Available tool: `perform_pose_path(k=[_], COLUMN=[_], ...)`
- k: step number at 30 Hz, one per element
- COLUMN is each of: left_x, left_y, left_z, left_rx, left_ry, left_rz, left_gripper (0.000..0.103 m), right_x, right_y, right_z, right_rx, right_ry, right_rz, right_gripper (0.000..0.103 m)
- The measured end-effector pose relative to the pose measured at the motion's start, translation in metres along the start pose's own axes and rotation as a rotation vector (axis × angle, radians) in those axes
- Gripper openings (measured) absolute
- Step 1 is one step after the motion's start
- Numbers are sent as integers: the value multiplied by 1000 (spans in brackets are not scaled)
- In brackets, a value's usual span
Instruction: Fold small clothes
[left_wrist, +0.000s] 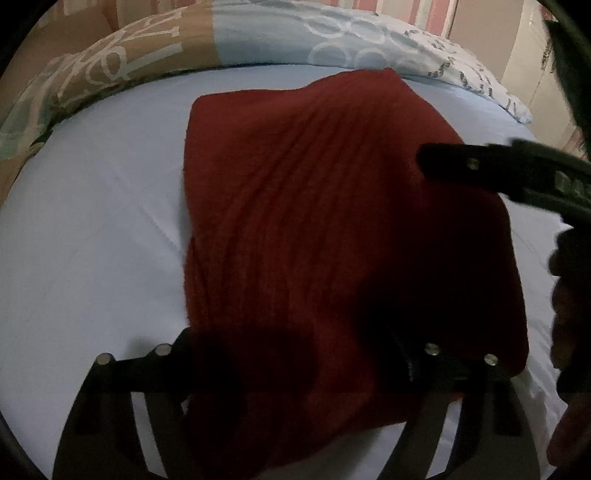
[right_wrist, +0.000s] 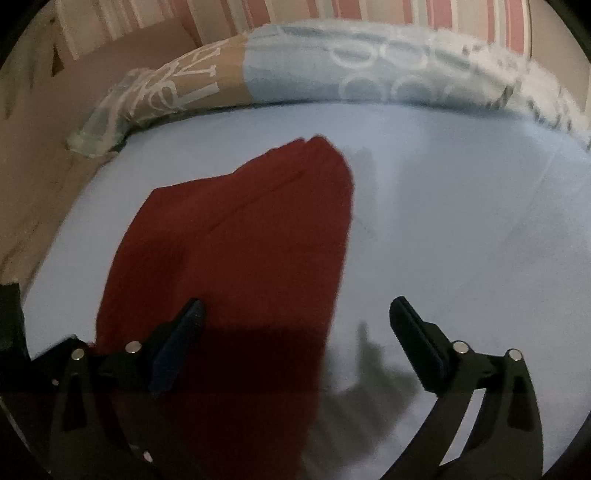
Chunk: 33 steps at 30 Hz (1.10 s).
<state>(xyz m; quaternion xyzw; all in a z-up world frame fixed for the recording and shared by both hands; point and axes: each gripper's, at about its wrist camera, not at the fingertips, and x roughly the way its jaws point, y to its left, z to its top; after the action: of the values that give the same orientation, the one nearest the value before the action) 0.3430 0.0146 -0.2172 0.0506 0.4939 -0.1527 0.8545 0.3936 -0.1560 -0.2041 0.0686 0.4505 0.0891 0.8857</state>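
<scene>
Right gripper (right_wrist: 295, 332): jaws wide apart at the bottom of the frame, one finger over the garment's near end. Left gripper (left_wrist: 295, 354): fingers spread, tips lost in shadow over the cloth. Red garment (left_wrist: 314, 221): dark ribbed knit, folded into a long panel, flat on the pale blue sheet (left_wrist: 92, 240), long axis running from lower frame toward the patterned pillow (left_wrist: 258, 33) along the top.

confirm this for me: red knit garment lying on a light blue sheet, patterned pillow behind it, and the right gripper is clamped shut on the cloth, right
Not quite. The right gripper is open: the right wrist view shows its fingers spread wide apart, one over the red knit garment, the other over the light blue sheet, gripping nothing. The rest holds: the patterned pillow lies behind.
</scene>
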Motion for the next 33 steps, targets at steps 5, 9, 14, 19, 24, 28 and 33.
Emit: perform_pose_path(k=[5, 9, 14, 19, 24, 28, 33], left_x=[-2, -5, -16, -40, -82, -84, -51], left_y=[-3, -5, -7, -33, -96, -157, -196], left_z=[1, 4, 5, 1, -27, -62, -77], left_rx=[9, 13, 5, 12, 27, 89, 105], left_ry=[0, 10, 13, -11, -17, 9, 42], left_rz=[11, 28, 28, 27, -42, -58, -14], left_gripper=[71, 50, 32, 31, 32, 33, 39], right_x=[9, 3, -20, -61, -127, -148, -127], right_y=[2, 20, 35, 31, -17, -65, -108], right_z=[-2, -2, -4, -11, -47, -88, -114], right_rx=[36, -33, -137, -184, -121, -108, -82], right_ry=[36, 20, -62, -116, -88, -2, 53], right_rz=[85, 43, 33, 40, 51, 14, 1], right_gripper=[60, 45, 38, 38, 38, 38, 40])
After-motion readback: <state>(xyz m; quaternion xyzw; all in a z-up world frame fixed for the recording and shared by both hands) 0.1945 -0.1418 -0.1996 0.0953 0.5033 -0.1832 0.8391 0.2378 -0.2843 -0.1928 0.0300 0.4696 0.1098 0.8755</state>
